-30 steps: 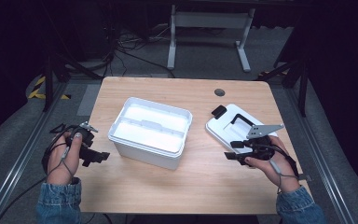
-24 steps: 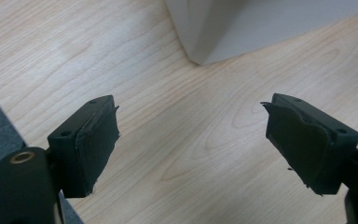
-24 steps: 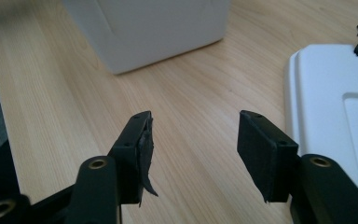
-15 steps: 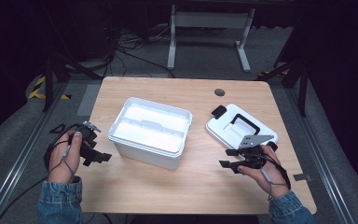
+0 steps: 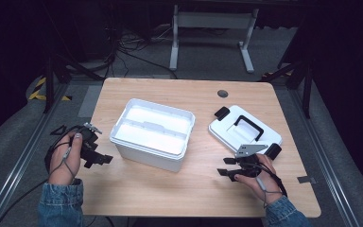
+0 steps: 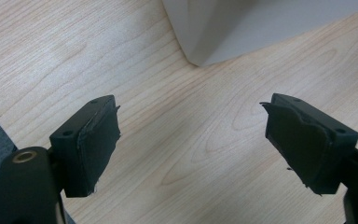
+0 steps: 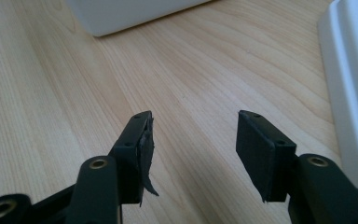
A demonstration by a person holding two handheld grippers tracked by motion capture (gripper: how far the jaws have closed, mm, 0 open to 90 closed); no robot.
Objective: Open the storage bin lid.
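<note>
Drawn back off the lid [image 5: 242,129], the right hand-held gripper [image 5: 228,167] rests released and empty on the table [image 5: 170,189], the left hand-held gripper [image 5: 99,158] likewise released beside the open box [image 5: 152,134].

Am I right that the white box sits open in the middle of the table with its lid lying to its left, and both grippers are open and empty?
Not quite: the lid lies to the right of the white box, as the high view shows. The rest holds: the box sits open, and the left gripper and right gripper are open and empty.
</note>
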